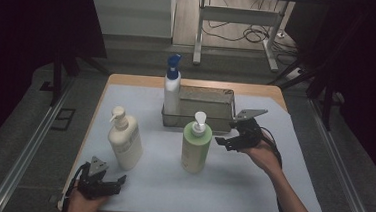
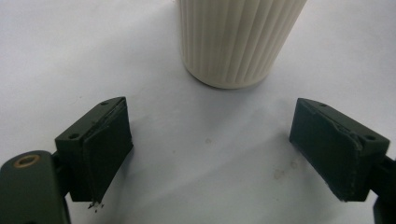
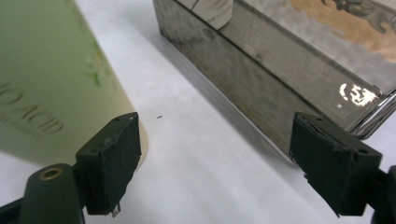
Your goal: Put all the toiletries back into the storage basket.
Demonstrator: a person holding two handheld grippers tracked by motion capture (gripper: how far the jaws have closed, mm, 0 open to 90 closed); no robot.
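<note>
The right gripper (image 1: 227, 134) hung just beside the green bottle (image 1: 196, 147), jaws wide and empty. That tall bottle stood upright mid-table; a glancing jaw could, I judged, have tipped it, and the metal tray (image 1: 221, 122) close behind left little room to swing. The left gripper (image 1: 116, 185), also wide and empty, waited near the cream bottle (image 1: 125, 140). 1 blue-capped bottle (image 1: 172, 87) stood in the tray.

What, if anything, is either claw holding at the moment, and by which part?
Nothing is held. The left claw stands open short of the cream bottle; the right claw is open beside the green bottle.
</note>
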